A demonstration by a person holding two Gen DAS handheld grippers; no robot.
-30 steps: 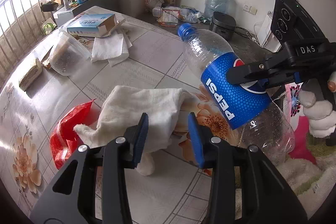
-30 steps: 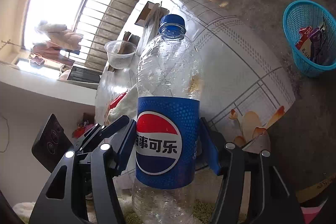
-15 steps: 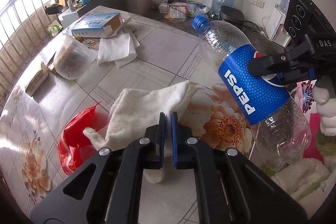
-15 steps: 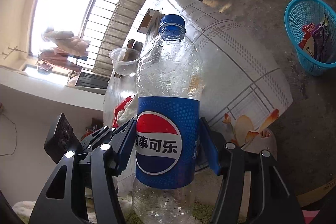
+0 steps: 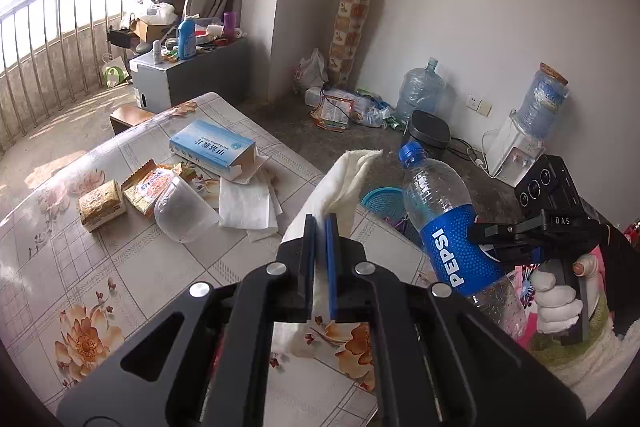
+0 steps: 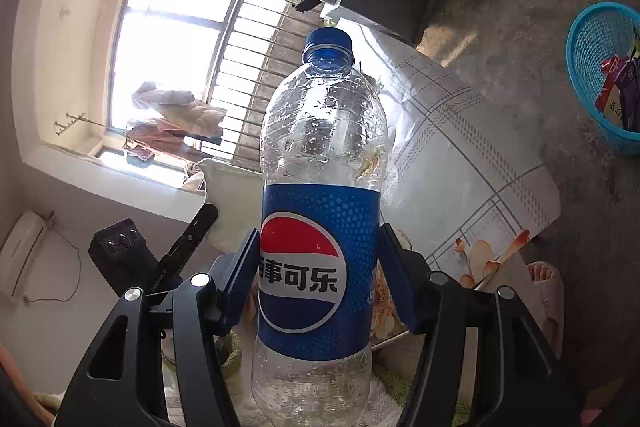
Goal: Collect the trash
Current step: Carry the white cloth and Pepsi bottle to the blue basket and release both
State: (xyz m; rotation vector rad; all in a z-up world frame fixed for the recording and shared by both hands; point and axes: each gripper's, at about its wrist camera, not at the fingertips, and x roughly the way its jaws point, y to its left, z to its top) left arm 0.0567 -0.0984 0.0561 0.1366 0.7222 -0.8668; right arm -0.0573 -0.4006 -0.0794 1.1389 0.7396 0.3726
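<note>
My left gripper (image 5: 320, 227) is shut on a white cloth (image 5: 344, 175) and holds it lifted above the floral table (image 5: 120, 267). The cloth stands up past the fingertips and hangs below them. My right gripper (image 6: 318, 263) is shut on an empty Pepsi bottle (image 6: 320, 227) with a blue cap, held off the table's right edge; the bottle also shows in the left wrist view (image 5: 452, 239). A blue mesh trash basket (image 6: 600, 75) with wrappers stands on the floor; part of it shows behind the cloth in the left wrist view (image 5: 382, 199).
On the table lie a clear plastic cup on its side (image 5: 182, 213), snack packets (image 5: 146, 187), a biscuit pack (image 5: 100, 205), white paper napkins (image 5: 248, 205) and a blue tissue box (image 5: 214, 149). Water jugs (image 5: 420, 89) and litter sit by the far wall.
My left gripper closed on the white cloth and lifted it off the table, tilting upward. The red bag has left the view. The right gripper kept holding the bottle and rose slightly.
</note>
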